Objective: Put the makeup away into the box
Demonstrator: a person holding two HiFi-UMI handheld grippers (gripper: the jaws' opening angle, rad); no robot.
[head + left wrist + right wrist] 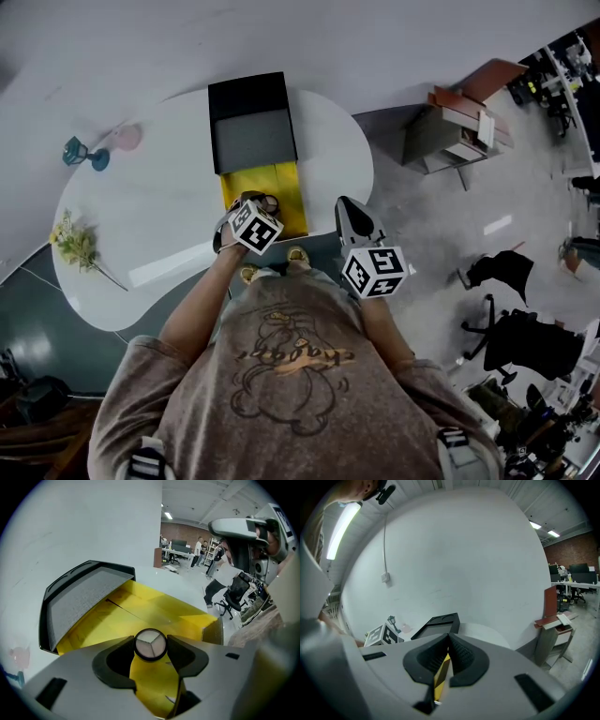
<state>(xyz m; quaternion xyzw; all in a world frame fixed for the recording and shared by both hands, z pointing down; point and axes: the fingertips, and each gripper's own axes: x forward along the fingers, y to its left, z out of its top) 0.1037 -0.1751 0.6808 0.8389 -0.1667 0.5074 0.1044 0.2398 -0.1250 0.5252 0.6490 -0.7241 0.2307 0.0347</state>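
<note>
The black box (248,139) lies open on the white table (150,206), with its grey-lined lid (82,599) folded back and its yellow inside (140,611) showing. My left gripper (255,202) hangs over the yellow part, pointing steeply down. It is shut on a small round makeup compact (150,645) with three pale shades. My right gripper (345,208) sits just right of the box at the table's near edge. In the right gripper view its jaws (447,641) are closed on a thin yellow and black panel (440,677), seemingly a flap of the box.
A teal ornament (84,153) and a pink item (127,138) stand at the table's far left. A sprig of flowers (80,242) lies near its left edge. A low shelf unit (459,131) and office chairs (511,328) stand on the floor to the right.
</note>
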